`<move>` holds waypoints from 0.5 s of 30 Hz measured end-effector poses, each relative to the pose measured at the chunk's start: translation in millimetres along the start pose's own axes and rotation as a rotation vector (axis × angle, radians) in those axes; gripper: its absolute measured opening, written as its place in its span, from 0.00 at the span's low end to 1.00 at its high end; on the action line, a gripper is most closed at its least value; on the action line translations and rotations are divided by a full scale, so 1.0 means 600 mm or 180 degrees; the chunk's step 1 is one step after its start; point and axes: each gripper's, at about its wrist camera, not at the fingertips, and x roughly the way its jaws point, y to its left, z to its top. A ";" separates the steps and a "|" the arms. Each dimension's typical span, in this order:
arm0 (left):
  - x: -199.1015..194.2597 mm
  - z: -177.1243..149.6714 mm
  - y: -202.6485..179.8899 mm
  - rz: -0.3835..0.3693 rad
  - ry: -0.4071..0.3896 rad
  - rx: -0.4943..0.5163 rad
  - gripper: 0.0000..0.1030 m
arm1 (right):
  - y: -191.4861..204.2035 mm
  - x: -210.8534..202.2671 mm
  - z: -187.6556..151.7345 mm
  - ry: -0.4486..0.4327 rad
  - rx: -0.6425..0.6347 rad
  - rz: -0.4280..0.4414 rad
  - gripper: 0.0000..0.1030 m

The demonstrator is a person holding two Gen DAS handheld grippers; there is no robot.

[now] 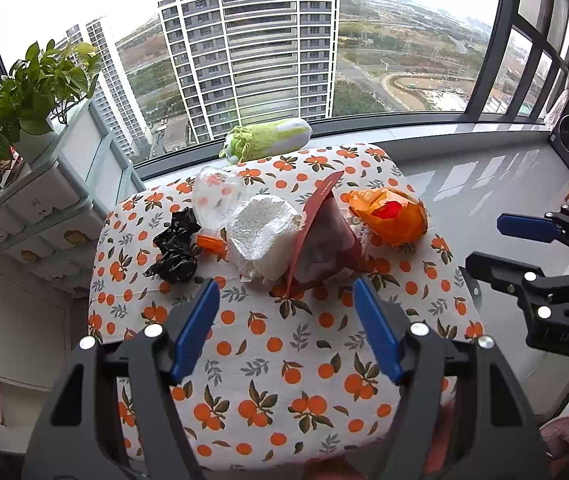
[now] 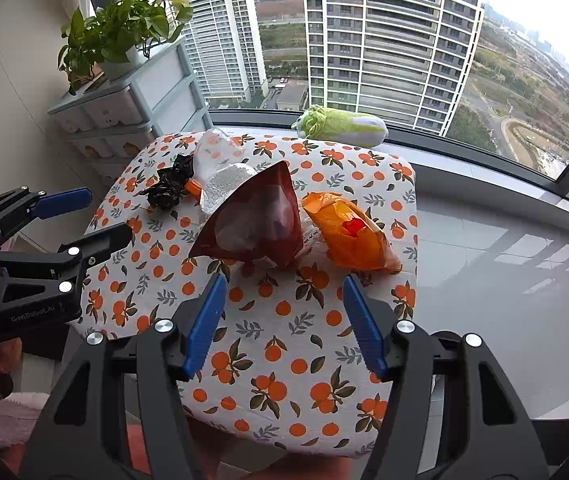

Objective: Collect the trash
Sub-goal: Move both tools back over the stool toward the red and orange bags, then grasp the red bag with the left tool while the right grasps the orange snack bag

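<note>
Trash lies on the far half of a table with an orange-print cloth (image 1: 276, 344) (image 2: 284, 320). From left: a crumpled black bag (image 1: 176, 248) (image 2: 168, 186), a clear plastic bag (image 1: 216, 196) (image 2: 214, 150), a white bubble-wrap wad (image 1: 262, 236) (image 2: 224, 184), a dark red pouch (image 1: 324, 240) (image 2: 256, 220), an orange wrapper (image 1: 390, 214) (image 2: 348, 232). My left gripper (image 1: 286, 300) is open and empty, above the table's near half. My right gripper (image 2: 284, 296) is open and empty, just short of the red pouch. Each gripper shows in the other's view (image 1: 488, 244) (image 2: 100, 220).
A green cabbage plush (image 1: 264, 140) (image 2: 340, 126) lies on the window sill behind the table. A drawer unit (image 1: 44, 208) (image 2: 124, 116) with a potted plant (image 1: 28, 92) (image 2: 124, 28) stands at the left. Grey tiled floor (image 2: 504, 260) lies right of the table.
</note>
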 end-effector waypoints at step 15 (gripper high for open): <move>0.093 0.026 0.004 -0.0151 0.0196 -0.0093 0.68 | -0.011 0.039 0.036 0.0160 -0.0022 -0.0082 0.57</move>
